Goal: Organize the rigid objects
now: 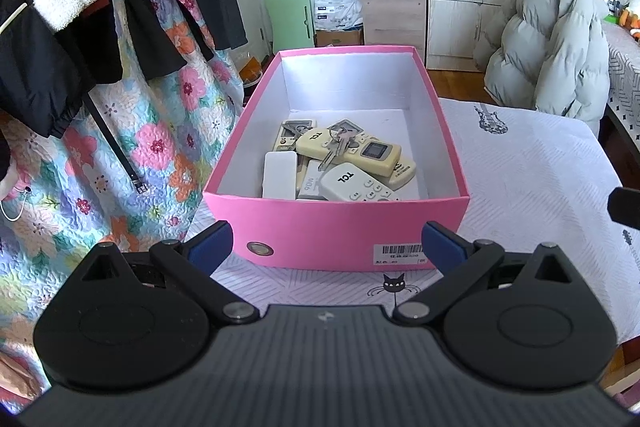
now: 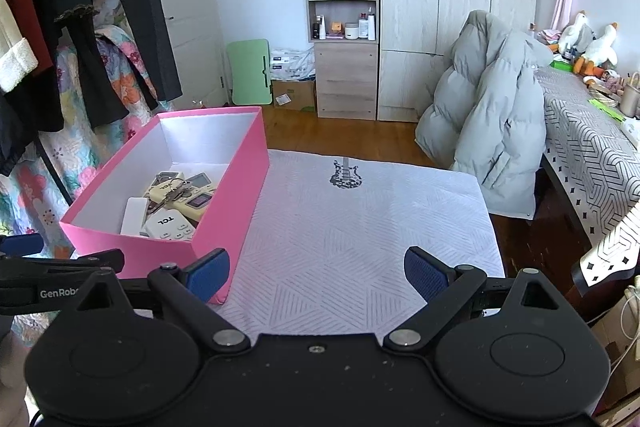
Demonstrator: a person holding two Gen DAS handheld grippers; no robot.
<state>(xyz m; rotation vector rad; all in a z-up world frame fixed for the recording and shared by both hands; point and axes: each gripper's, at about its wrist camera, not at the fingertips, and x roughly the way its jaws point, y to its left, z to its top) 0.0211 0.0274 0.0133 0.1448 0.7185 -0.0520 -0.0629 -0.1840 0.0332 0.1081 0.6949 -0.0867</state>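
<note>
A pink box [image 1: 336, 233] stands on the white tablecloth [image 1: 532, 167]. Inside lie several remote controls [image 1: 348, 155], a white block [image 1: 279, 174] and a bunch of keys [image 1: 338, 143] on top. My left gripper [image 1: 326, 245] is open and empty, just in front of the box's near wall. In the right wrist view the box [image 2: 224, 203] is at the left with the remotes [image 2: 176, 203] inside. My right gripper [image 2: 318, 273] is open and empty over the bare cloth, to the right of the box's near corner.
Hanging clothes and a floral quilt [image 1: 120, 131] are at the left. A grey puffer jacket [image 2: 492, 115] hangs on a chair beyond the table. A shelf unit [image 2: 344, 23] and wardrobes stand at the back wall. A patterned table [image 2: 592, 147] is at the right.
</note>
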